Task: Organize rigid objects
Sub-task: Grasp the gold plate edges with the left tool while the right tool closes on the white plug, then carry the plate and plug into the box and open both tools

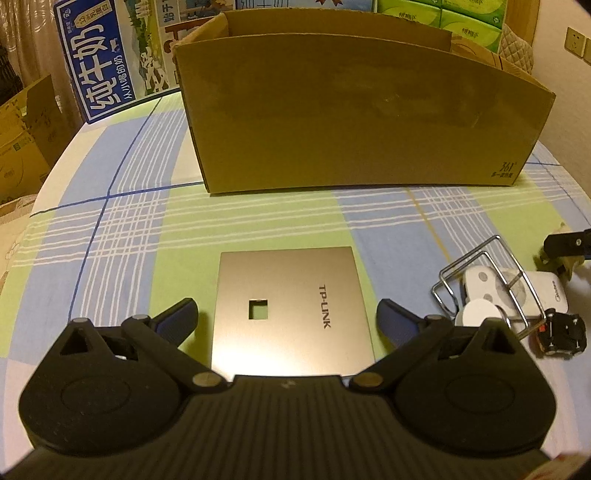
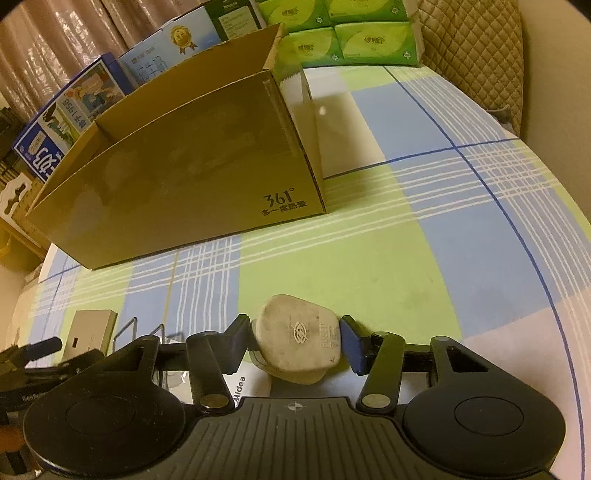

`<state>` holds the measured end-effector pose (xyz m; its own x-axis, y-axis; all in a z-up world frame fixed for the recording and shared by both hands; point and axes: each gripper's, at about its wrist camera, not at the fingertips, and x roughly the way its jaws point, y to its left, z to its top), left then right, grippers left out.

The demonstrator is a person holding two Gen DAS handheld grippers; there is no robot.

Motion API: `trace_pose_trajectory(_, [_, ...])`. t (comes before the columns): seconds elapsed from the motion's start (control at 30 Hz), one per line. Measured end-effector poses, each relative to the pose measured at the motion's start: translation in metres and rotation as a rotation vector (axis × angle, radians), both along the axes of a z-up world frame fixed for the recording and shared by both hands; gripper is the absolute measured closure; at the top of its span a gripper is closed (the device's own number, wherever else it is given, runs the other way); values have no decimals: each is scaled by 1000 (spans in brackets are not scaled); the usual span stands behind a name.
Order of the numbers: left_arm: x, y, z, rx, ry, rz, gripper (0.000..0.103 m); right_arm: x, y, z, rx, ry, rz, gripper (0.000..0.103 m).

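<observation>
Left wrist view, nearest: the left gripper [image 1: 287,320] stands spread wide, its blue-padded fingers [image 1: 177,322] on either side of a flat silver TP-LINK panel [image 1: 291,310] without touching it. The panel, with a small square hole, lies flat on the checked cloth [image 1: 147,221], which covers the surface in green, blue and white.

To its right lies a cluster of small items: a bent wire rack [image 1: 480,280] over white round-faced pieces [image 1: 476,291] and a white Midea adapter [image 1: 546,295]. Whether these touch one another cannot be told.

Right wrist view, nearest: the right gripper [image 2: 295,341] pinches a beige three-pin plug [image 2: 295,339], its pads pressed against the plug's two sides. The plug sits tilted over the white Midea adapter [image 2: 251,384] just below it; whether it rests on it cannot be told.

Middle distance: an open brown cardboard box [image 1: 362,122] printed "361°" stands upright on the cloth, well apart from the panel and the plug. Its interior is hidden from both views.

Far: blue milk cartons [image 1: 96,62] stand behind the box to the left, and green tissue packs [image 2: 351,33] are stacked behind it to the right, before a quilted backrest [image 2: 472,48].
</observation>
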<state>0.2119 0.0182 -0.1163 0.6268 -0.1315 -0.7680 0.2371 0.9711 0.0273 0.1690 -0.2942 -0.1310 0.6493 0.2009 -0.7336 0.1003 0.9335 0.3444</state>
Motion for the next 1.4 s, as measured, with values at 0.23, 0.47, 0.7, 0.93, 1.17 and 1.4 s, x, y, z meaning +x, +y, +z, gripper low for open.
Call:
trace_pose_trajectory(0.23, [1,-1,-2,9,-4,-5,14,-2,2,0,-10,-8,7,54])
trace_pose_trajectory(0.47, [0,2,0,7,-18,12,17,-5,1,0,-13,-11,9,54])
trace_pose_trajectory(0.7, [-7,13,8,-11,-24,25,18,-9,0,0,-26,-19,10,54])
trace_pose_trajectory(0.93, [-19,19,30,-38,-46,35,18,-16,-2,11,-35,-41,11,54])
trace_pose_trajectory(1.17, [-27,16,67,-53,-94,13,18,-26,-2,37,-50,-87,21,54])
trace_pose_trajectory(1.4, [-26,9,109,-68,-145,-21,17,-32,5,75,-90,-153,61,54])
